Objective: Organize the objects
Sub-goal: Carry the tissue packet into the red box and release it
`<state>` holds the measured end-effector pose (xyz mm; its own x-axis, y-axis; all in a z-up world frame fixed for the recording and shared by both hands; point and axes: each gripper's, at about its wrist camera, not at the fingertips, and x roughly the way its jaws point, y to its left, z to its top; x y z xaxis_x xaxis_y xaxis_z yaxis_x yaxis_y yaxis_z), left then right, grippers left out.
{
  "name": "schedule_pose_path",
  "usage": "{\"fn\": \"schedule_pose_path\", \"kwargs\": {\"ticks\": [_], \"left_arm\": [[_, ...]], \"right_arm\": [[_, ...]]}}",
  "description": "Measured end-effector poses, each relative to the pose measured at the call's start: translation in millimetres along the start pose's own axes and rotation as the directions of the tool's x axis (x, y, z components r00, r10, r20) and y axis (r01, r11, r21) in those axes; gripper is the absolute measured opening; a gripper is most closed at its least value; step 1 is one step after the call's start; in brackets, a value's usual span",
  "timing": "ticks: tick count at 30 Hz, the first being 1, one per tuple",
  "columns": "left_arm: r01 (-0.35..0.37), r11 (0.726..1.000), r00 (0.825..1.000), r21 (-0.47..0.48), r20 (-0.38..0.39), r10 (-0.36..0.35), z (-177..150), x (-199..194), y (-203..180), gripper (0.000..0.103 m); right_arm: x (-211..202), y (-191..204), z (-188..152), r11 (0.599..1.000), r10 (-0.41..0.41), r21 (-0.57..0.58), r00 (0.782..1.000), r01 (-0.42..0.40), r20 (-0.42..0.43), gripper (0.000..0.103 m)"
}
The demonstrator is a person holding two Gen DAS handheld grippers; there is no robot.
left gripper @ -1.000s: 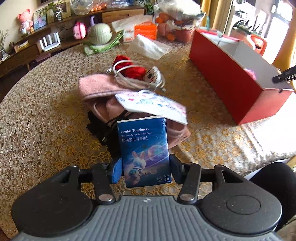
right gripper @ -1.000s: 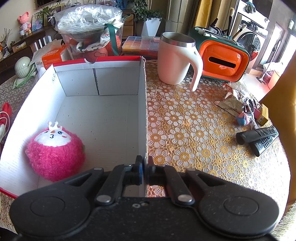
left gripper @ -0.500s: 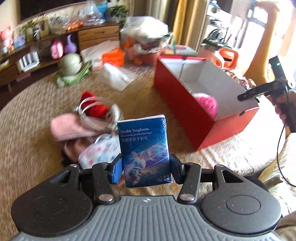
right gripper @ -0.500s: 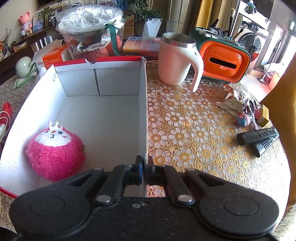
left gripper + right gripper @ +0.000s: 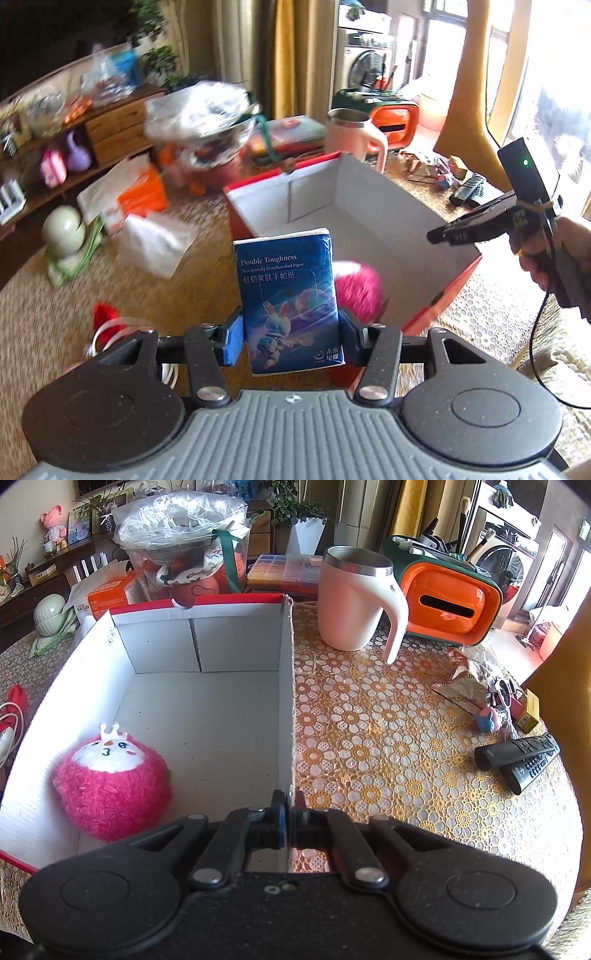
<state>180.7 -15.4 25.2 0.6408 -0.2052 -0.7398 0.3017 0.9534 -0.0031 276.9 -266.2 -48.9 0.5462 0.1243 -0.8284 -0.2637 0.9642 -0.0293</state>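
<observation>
Holding the blue tissue pack point(image 5: 291, 302) upright between the left tongs point(image 5: 291, 338), we have it raised above the bench point(image 5: 388, 738), in front of the near end of the red box point(image 5: 284, 701). The tongs stand about half open, pads pressed on the pack's two narrow sides low down. We judge it light and soft: a wrapped wad of paper that gives under pressure, with a glossy film that could slip. A grip across the narrow sides near the middle seems best, firm but not crushing. The right tongs point(image 5: 289, 812) are pinched tight on the box's right wall near its front corner, which should steady the thin, flexible cardboard. The pink plush ball point(image 5: 110, 779) sits inside, near the front left.
</observation>
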Motion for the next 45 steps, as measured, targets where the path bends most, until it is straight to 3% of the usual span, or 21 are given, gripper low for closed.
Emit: {"fn": "schedule_pose_path", "kwargs": {"ticks": [5, 15, 24, 34, 45], "left_arm": [[0.038, 0.999, 0.999, 0.037, -0.016, -0.038, 23, 23, -19, 0.051], [0.027, 0.992, 0.997, 0.121, -0.071, -0.019, 71, 85, -55, 0.051], [0.039, 0.986, 0.987, 0.16, -0.161, -0.013, 94, 141, -74, 0.052], [0.038, 0.983, 0.951, 0.178, -0.309, 0.019, 91, 214, -88, 0.052], [0.049, 0.988, 0.936, 0.148, -0.352, 0.006, 88, 234, -89, 0.052]], "right_arm": [[0, 0, 0, 1.0, 0.003, -0.007, 1.0, -0.003, 0.003, 0.002], [0, 1, -2, 0.999, 0.011, -0.051, 1.0, -0.01, 0.015, 0.002], [-1, -1, -4, 0.997, 0.029, -0.072, 0.999, -0.028, 0.021, 0.002], [0, -2, -4, 0.997, 0.038, -0.075, 0.999, -0.036, 0.016, 0.002], [1, -3, -4, 0.997, 0.039, -0.069, 0.999, -0.038, 0.006, 0.003]]}}
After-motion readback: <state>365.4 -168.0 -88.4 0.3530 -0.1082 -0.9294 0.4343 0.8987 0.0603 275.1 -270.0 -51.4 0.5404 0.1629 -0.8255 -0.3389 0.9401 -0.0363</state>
